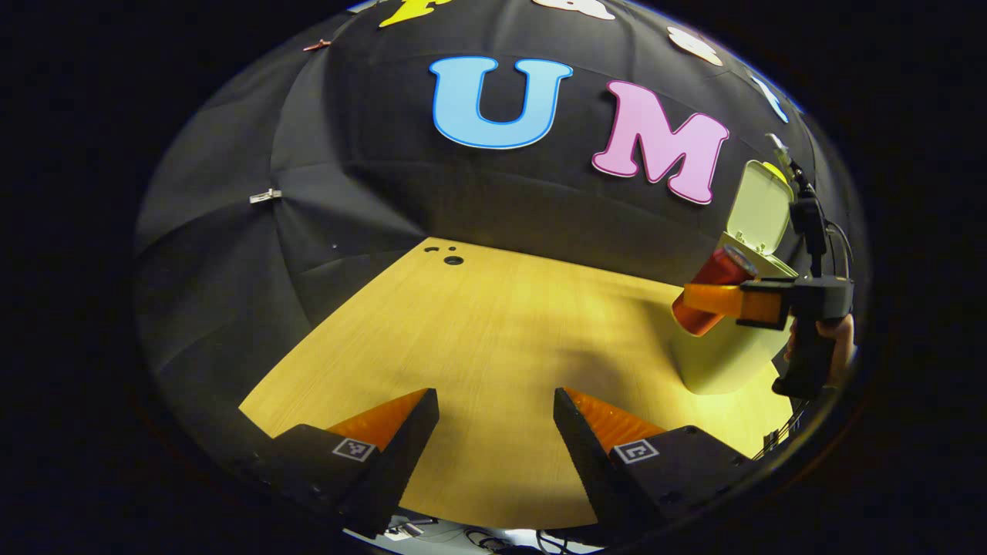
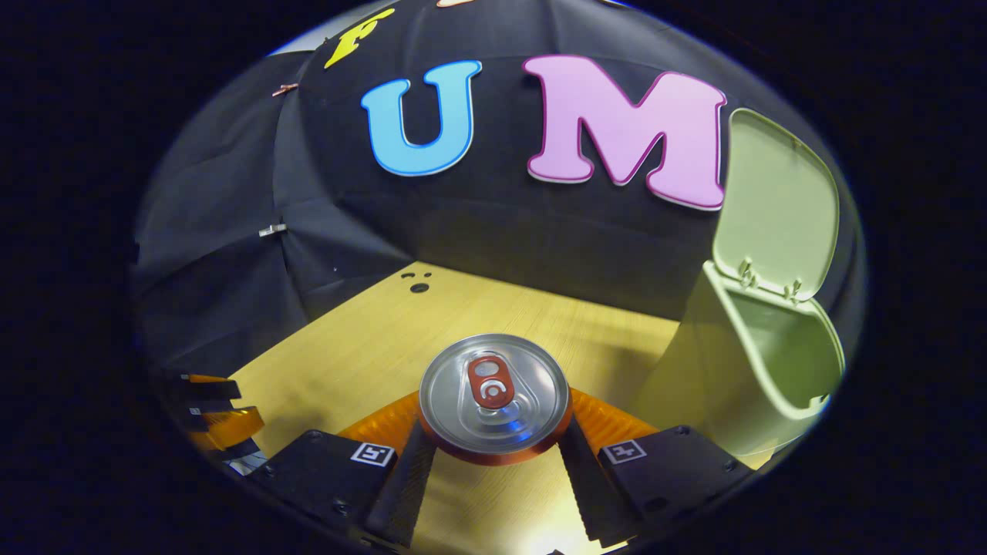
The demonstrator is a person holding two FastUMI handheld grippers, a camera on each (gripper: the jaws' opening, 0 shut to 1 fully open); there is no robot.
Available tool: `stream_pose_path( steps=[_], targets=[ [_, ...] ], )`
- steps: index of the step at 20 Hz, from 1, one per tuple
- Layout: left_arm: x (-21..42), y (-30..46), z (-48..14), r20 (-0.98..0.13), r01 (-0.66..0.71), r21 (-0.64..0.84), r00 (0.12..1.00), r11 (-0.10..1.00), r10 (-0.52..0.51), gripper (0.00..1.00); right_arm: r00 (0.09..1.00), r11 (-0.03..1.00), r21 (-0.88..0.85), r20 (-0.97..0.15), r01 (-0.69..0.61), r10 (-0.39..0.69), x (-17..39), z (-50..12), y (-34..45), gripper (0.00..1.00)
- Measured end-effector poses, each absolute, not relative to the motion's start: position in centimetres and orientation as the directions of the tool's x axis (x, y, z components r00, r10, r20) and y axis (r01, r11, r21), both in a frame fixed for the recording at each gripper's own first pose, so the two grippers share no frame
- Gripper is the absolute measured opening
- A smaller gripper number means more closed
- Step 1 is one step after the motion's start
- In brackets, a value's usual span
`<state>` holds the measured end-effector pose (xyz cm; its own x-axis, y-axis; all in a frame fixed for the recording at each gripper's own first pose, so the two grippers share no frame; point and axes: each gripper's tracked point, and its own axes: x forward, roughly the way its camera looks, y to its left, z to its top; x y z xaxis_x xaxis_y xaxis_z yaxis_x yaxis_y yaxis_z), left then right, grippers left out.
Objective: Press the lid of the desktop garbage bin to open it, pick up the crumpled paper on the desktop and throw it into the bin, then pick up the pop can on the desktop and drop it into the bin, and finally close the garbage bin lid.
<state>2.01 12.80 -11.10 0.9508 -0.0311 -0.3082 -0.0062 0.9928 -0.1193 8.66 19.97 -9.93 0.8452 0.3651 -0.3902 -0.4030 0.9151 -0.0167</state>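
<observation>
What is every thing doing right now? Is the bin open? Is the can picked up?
Bin: standing on the table, open.
Bin lid: flipped up.
Pop can: lifted off the table, clamped between the right gripper's fingers, beside the bin.
Right gripper: shut on the pop can.
Left gripper: open, holding nothing, above the table.

Readable text: none.
Can top (image 2: 493, 393): no words legible.
Gripper markers (image 2: 373, 453): square patterns only, no letters.

Red pop can (image 2: 494, 399) beside lid-up pale-green bin (image 2: 752, 362)
</observation>
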Motion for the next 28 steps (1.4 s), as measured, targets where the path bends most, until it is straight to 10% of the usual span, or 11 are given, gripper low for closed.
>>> stream_pose_path(
  steps=[14, 28],
  targets=[
    [5.9, 7.0, -11.0, -0.307, 0.149, -0.143, 0.933, 0.978, -0.187, 0.96, 0.968, 0.987, 0.098, -0.207, -0.127, 0.145, 9.4, 2.3, 6.8, 0.82],
    [6.8, 5.0, -11.8, -0.345, 0.089, -0.139, 0.929, 0.986, -0.132, 0.96, 0.972, 0.999, 0.047, -0.234, -0.009, 0.019, 12.7, 0.7, -1.9, 0.82]
  ],
)
